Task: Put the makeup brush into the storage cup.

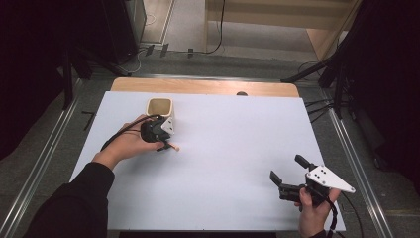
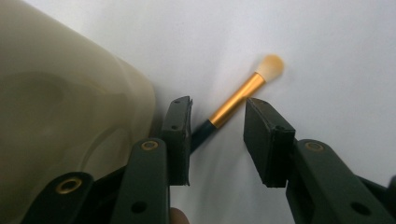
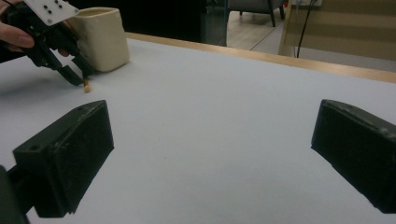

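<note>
While the left hand-held gripper (image 2: 217, 140) gapes, the brush (image 2: 236, 100) (gold ferrule, peach tip) lies flat.

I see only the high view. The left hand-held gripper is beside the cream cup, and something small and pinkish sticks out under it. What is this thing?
Observer: A small brush with a gold ferrule, dark handle and pale orange tip, lying flat on the white table; the left gripper view shows it.
Operator: Is the left hand-held gripper holding it?
Observer: Not yet. In that view the left hand-held gripper has a jaw on each side of the brush, and a gap shows between the pads and the brush.
Operator: Does the brush touch the cup?
Observer: I cannot tell; the near jaw hides the handle's end beside the cup.
Operator: And the right one?
Observer: The right hand-held gripper is wide open, nothing between its jaws.
</note>
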A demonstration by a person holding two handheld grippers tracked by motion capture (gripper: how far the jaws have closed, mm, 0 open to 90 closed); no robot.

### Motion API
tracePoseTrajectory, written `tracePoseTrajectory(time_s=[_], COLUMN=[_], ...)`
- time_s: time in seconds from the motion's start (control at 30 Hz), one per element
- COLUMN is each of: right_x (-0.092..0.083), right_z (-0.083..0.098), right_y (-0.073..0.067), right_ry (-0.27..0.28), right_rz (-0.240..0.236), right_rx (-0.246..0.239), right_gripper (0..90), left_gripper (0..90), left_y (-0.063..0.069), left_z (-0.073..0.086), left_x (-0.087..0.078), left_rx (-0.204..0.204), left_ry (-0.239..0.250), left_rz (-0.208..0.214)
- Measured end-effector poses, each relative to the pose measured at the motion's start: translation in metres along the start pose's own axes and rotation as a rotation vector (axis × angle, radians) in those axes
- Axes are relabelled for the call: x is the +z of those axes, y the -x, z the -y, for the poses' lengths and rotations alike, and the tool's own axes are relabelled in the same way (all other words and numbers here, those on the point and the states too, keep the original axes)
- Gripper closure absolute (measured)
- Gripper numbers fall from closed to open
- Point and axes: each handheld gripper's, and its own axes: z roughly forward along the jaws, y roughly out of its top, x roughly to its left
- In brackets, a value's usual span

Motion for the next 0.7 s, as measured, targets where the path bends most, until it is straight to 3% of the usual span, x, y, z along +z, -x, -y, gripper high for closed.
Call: tracePoseTrajectory(time_s=[0.1,0.27,0.33,0.47,0.7], right_x=[-0.0003,-0.0004,-0.0005,-0.0002,0.0004], right_z=[0.0001,0.0003,0.0002,0.0004,0.001], right_y=[0.0002,0.0009,0.0006,0.0004,0.0006], right_ry=[0.0,0.0,0.0,-0.003,-0.007], right_rz=[0.0,-0.002,-0.002,-0.001,0.001], right_rx=[0.0,0.0,0.0,0.001,0.001], right_gripper=[0.0,0.0,0.0,0.0,0.0], left_gripper=[64.2,64.2,69.7,78.5,81.3], left_y=[-0.0025,-0.0064,-0.0083,-0.0083,-0.0111], left_z=[0.0013,0.0031,0.0041,0.0038,0.0033], left_x=[0.0004,0.0013,0.0016,0.0016,0.0024], left_rx=[-0.006,-0.051,-0.084,-0.112,-0.157], left_ry=[0.008,0.012,0.016,0.014,0.005], left_rz=[0.016,0.044,0.077,0.109,0.131])
